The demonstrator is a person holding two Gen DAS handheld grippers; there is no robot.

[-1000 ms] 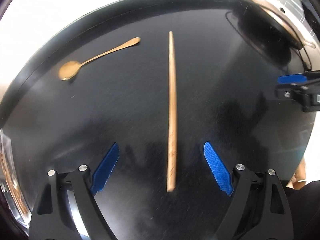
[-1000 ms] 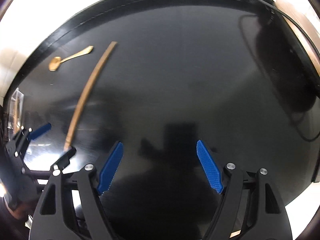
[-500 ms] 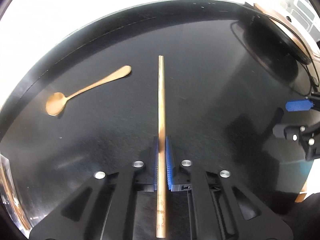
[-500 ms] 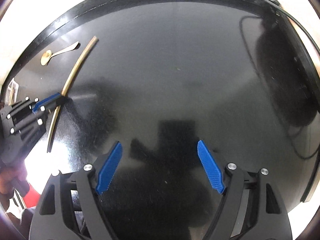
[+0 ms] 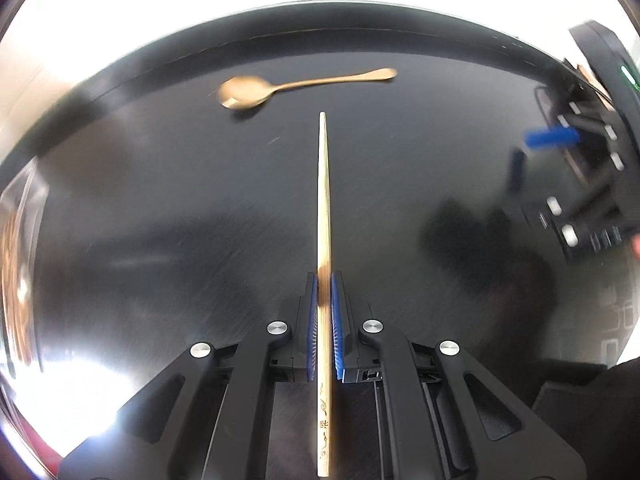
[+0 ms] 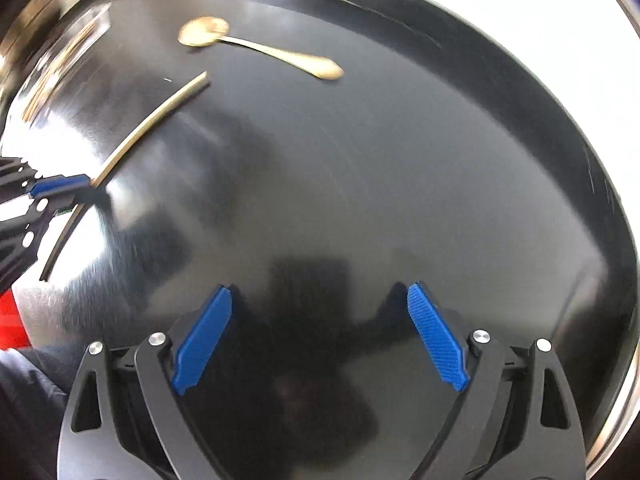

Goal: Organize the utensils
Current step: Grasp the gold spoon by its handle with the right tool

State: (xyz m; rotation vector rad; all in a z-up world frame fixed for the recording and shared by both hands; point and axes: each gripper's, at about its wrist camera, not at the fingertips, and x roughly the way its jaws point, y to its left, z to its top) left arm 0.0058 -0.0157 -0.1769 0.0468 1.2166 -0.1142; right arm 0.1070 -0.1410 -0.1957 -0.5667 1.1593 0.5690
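Observation:
A long wooden chopstick (image 5: pixel 324 208) runs straight up the left wrist view, and my left gripper (image 5: pixel 324 284) is shut on it near its thick end. A gold spoon (image 5: pixel 296 85) lies on the black round table (image 5: pixel 160 200) just beyond the chopstick's tip. In the right wrist view the same chopstick (image 6: pixel 160 116) curves at the left, clamped by the left gripper (image 6: pixel 60 186), with the spoon (image 6: pixel 260 50) above it. My right gripper (image 6: pixel 320 336) hovers over bare table, its jaws opening wider with nothing between them. It shows in the left wrist view as the right gripper (image 5: pixel 536 156).
A clear container (image 6: pixel 68 52) with brownish contents stands at the table's left edge, also seen as the container (image 5: pixel 16 240) in the left wrist view. A dark device with a cable (image 5: pixel 600 64) sits at the far right rim. A red patch (image 6: pixel 12 316) shows beside a dark sleeve.
My left gripper closed on the chopstick and carried it toward the spoon. The right gripper rolled and swung left, so spoon and chopstick now sit higher and closer in its view.

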